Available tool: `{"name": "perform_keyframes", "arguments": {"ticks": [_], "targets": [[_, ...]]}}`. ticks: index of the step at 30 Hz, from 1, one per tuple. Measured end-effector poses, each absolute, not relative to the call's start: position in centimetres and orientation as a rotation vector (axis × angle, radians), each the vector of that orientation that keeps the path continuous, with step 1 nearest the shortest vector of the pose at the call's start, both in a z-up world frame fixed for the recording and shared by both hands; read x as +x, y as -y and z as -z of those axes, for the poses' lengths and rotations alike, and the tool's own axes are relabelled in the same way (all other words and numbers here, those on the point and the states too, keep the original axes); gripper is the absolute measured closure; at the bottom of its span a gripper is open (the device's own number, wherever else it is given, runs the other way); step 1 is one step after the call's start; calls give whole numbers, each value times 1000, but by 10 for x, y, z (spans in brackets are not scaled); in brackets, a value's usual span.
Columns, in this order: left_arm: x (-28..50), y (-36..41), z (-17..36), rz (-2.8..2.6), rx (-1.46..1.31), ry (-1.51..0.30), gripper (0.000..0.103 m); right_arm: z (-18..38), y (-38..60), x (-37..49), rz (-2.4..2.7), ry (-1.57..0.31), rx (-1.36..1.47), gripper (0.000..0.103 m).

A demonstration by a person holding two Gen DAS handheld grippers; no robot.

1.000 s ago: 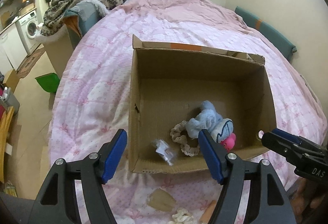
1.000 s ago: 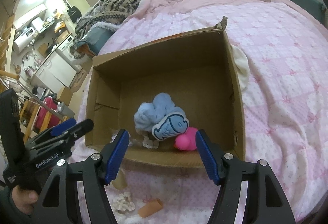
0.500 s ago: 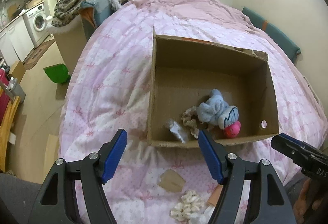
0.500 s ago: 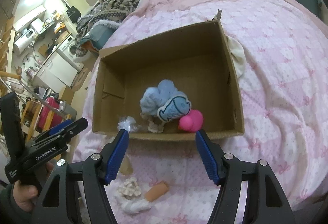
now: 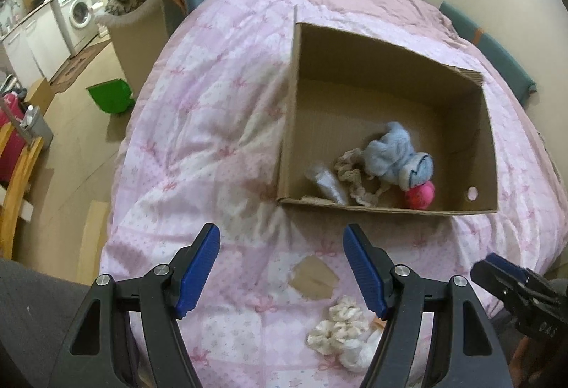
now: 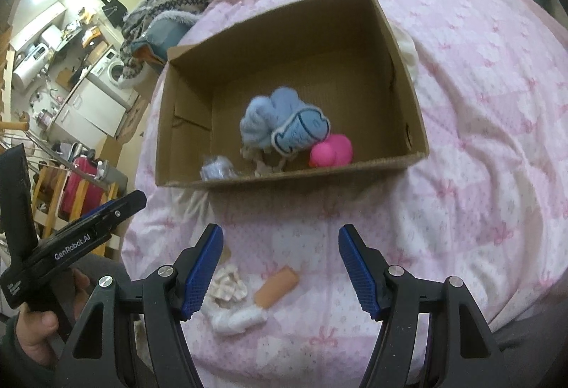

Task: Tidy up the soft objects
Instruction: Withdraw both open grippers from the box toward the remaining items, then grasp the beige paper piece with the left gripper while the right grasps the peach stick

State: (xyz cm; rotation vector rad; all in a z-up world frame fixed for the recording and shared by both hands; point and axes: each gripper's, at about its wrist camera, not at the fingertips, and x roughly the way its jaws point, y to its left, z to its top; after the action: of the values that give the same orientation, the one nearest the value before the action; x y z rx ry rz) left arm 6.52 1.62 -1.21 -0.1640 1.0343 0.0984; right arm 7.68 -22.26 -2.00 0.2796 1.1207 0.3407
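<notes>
With both your left claw [image 5: 282, 267] and right claw [image 6: 280, 267] open and empty, pinch the light, squashy cream scrunchie [image 5: 339, 326] lying on the bed [image 5: 213, 139] before the cardboard box [image 5: 387, 207] across its bunched middle.

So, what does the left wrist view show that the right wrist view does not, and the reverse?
Only the left wrist view shows the green bin on the floor. Only the right wrist view shows the white cloth behind the box and the whole orange roll. Both show the cardboard box holding the blue plush and pink toy, the cream scrunchie outside it, and both grippers open.
</notes>
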Motion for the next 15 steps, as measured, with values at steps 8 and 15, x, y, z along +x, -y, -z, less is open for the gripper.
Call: {"name": "perform_keyframes", "arguments": {"ticks": [8, 15], "targets": [[70, -39, 38, -136, -277, -1139, 34, 43, 233, 80, -322, -1212, 321, 32], [83, -20, 84, -46, -368, -1325, 34, 57, 242, 88, -293, -1270, 400, 32]]}}
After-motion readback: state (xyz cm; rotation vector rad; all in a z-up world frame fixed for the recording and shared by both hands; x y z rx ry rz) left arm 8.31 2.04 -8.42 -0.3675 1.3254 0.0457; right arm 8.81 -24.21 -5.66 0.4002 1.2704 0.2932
